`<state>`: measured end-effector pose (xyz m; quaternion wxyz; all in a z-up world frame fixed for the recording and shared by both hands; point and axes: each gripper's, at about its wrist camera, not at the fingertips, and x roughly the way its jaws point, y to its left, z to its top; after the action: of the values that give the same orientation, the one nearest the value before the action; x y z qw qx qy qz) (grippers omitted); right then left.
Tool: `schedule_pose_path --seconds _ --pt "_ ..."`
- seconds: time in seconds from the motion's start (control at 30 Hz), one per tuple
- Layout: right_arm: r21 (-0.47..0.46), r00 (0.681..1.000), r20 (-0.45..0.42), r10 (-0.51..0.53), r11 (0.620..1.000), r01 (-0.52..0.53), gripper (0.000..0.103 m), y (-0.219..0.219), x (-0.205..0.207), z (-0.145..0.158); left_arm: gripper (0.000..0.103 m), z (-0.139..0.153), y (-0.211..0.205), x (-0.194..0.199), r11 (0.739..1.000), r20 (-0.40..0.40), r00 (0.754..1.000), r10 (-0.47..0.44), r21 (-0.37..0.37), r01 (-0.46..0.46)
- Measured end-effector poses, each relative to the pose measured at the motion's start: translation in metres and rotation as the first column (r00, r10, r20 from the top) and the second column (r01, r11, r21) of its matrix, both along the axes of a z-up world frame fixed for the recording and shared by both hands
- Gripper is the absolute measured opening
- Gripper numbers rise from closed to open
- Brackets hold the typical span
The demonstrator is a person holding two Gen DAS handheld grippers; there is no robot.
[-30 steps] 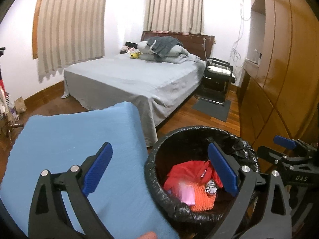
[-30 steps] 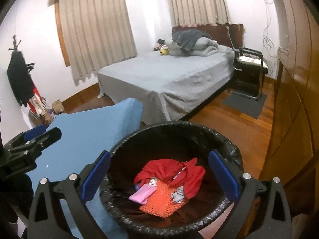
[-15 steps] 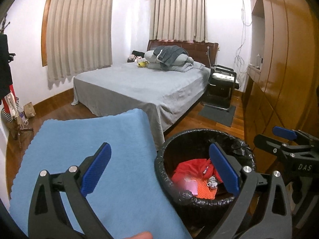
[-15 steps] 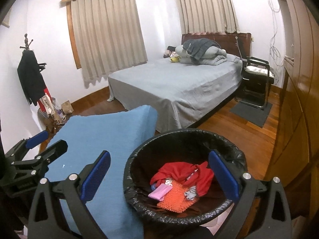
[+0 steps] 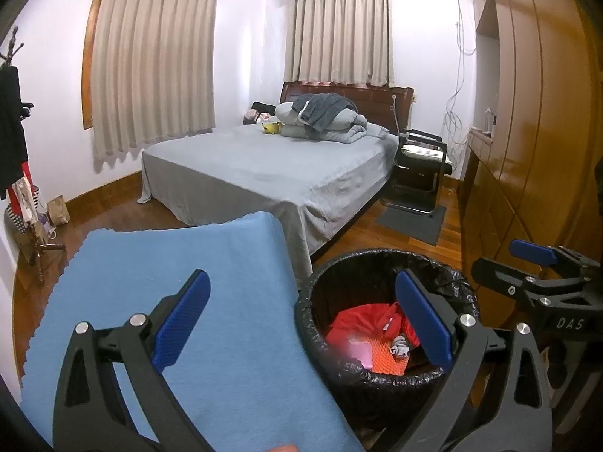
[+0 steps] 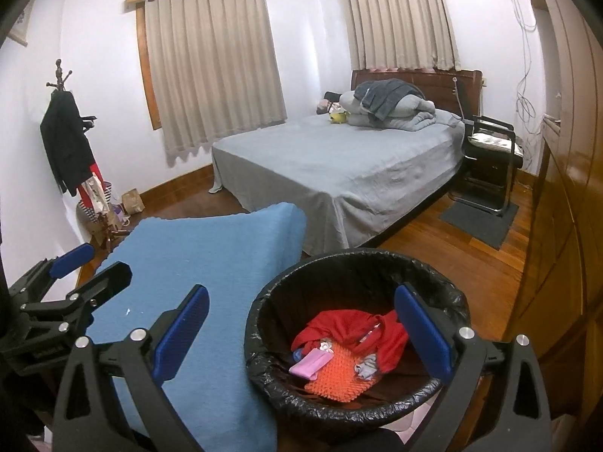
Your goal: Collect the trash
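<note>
A black-lined trash bin (image 5: 380, 263) stands on the floor at lower right; it also shows in the right wrist view (image 6: 358, 260). Inside lie a red cloth (image 6: 339, 324), an orange spiky mat (image 6: 339, 376) and a pink item (image 6: 311, 362). My left gripper (image 5: 301, 324) is open and empty, above the blue-covered table (image 5: 211, 301) and the bin's left rim. My right gripper (image 6: 301, 327) is open and empty above the bin; it also shows in the left wrist view (image 5: 527, 263). The left gripper shows at the left of the right wrist view (image 6: 71, 267).
A grey bed (image 5: 271, 165) stands beyond the table. A black chair (image 5: 418, 165) and dark mat (image 5: 410, 222) are by the bed. Wooden wardrobes (image 5: 535, 150) line the right side. A coat stand (image 6: 68, 139) with bags is at the left wall.
Both grippers have risen and pulled back from the bin, so it looks smaller and lower. Both stay open and empty.
</note>
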<state>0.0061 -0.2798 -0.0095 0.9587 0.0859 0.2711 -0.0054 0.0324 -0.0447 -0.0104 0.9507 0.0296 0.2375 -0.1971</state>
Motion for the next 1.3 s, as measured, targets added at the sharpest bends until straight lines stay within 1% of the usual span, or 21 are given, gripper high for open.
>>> schedule_pose_path --seconds 1.3 --pt "0.000 1.000 -0.001 0.001 1.000 -0.001 0.097 0.0018 0.0003 -0.0003 0.096 0.0012 0.0020 -0.0008 1.000 0.002 1.000 0.001 0.000 -0.001"
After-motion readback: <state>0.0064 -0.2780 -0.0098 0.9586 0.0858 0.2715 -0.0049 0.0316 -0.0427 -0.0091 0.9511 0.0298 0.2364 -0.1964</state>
